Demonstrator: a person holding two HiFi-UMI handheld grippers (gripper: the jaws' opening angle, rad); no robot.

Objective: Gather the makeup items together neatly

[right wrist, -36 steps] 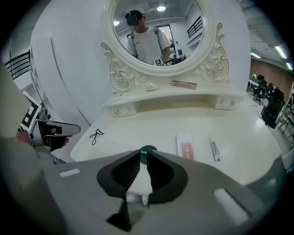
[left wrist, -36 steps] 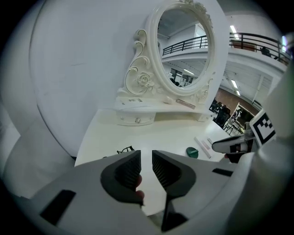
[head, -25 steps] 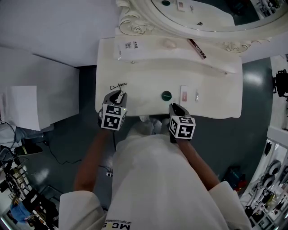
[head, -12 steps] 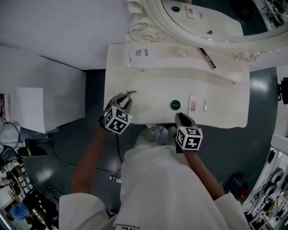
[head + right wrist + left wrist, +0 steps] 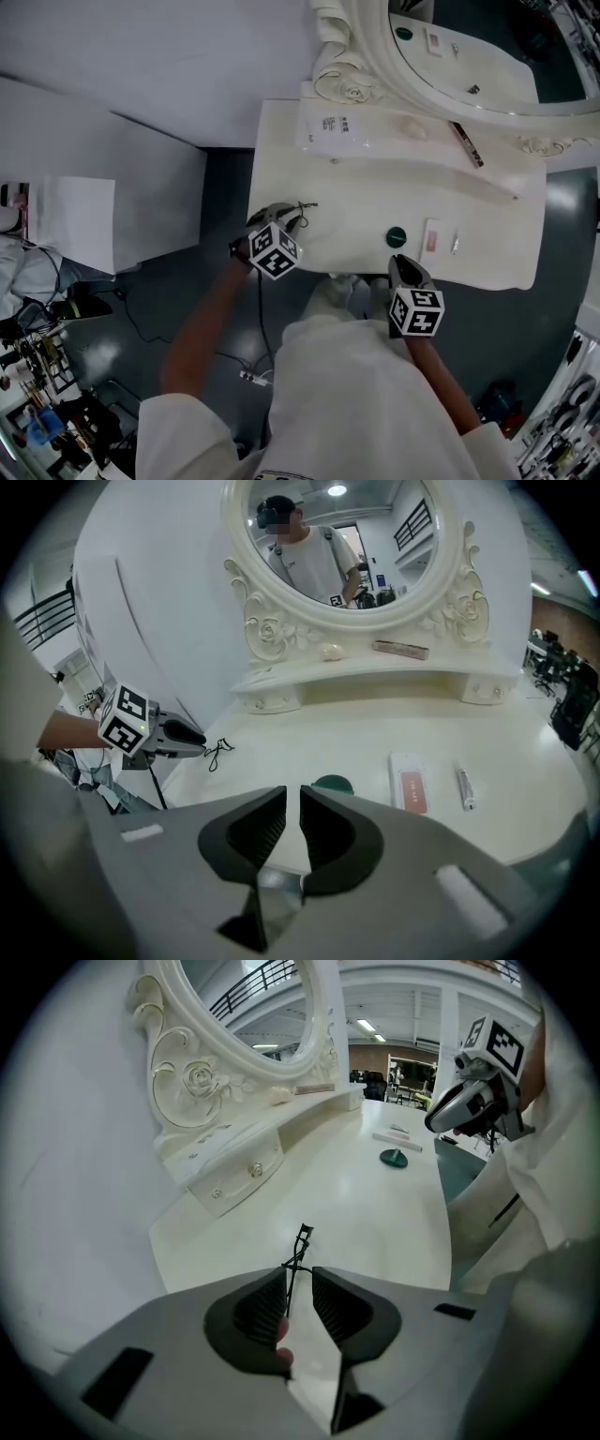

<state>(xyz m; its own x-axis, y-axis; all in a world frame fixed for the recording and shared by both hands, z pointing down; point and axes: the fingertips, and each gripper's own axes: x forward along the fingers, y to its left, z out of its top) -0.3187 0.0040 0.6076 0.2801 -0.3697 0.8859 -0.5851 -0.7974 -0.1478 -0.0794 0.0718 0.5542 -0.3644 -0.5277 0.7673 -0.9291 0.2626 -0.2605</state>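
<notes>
1. Across the white worktop (image 5: 356,202), below the ornate mirror (image 5: 478,56), the makeup items lay spread out. By my judgement the gathering had barely begun.
2. At the worktop's left end, the left gripper (image 5: 298,1288) pointed steeply down. Its jaws stood apart with the eyelash curler (image 5: 298,1251) between them, and no squeeze on it showed.
3. Over the near edge, the right gripper (image 5: 293,808) hovered with its jaws closed almost together and nothing between them.
4. On the raised shelf under the mirror sat a labelled packet (image 5: 333,127), well apart from the rest.
5. Right of the middle lay a white case (image 5: 432,234) with a pink label. A green disc (image 5: 397,236) lay just beside it on one side and a small silver tube (image 5: 455,245) on the other. These three already made a loose cluster.
6. Further along the shelf, a slim stick (image 5: 466,144) and a pale shell-shaped piece (image 5: 412,128) lay apart from that cluster.
7. The thin black curler ran close along one pad, well apart from the cluster. It and the shelf pieces probably still had to be brought over.
</notes>
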